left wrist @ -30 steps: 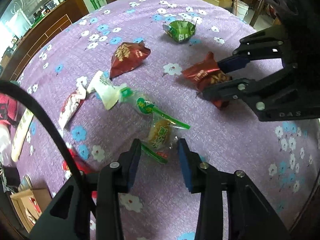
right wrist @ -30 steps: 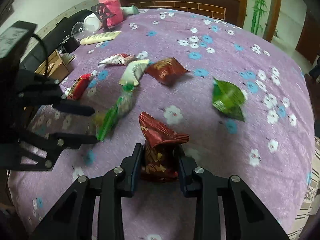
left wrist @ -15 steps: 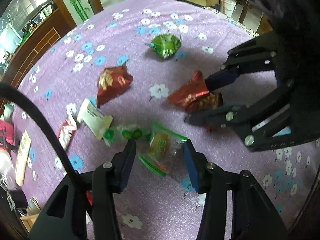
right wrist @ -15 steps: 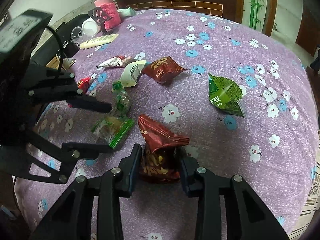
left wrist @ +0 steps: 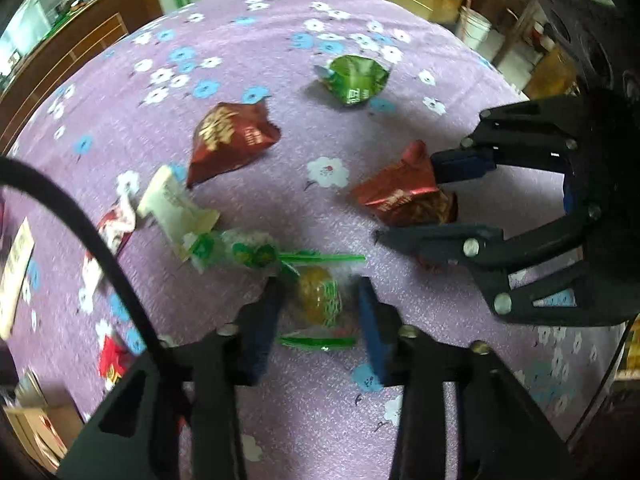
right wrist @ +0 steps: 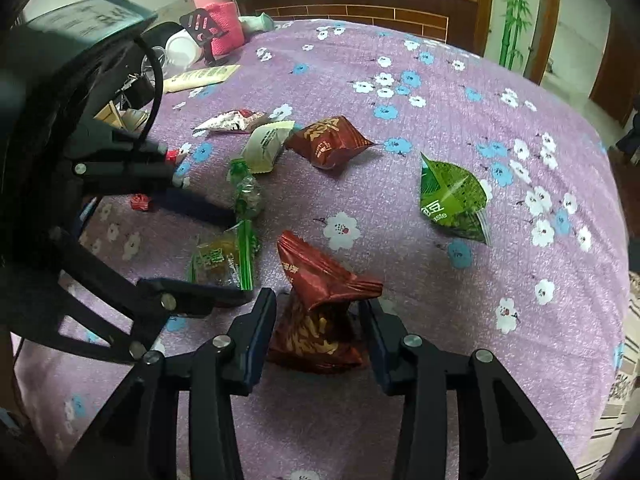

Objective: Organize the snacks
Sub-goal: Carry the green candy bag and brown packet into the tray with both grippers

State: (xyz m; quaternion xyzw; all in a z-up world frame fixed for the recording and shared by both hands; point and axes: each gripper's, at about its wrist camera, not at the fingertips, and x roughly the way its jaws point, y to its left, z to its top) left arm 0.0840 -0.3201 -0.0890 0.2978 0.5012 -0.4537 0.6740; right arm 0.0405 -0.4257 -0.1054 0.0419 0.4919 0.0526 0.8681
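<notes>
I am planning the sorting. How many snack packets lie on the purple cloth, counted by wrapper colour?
Dark red packets: 2
Solid green packet: 1
Clear packets with green print: 2
Cream packet: 1
Red-and-white packet: 1
Small bright red packet: 1
Total: 8

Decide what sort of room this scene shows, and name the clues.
Probably a home dining room: a round table under a purple flowered tablecloth, a long wooden sideboard along the wall, and a pink-sleeved glass jar among household clutter.

Red packet [left wrist: 113, 364] half hidden behind cable [left wrist: 80, 216]; cardboard box [left wrist: 30, 428] cut off.
</notes>
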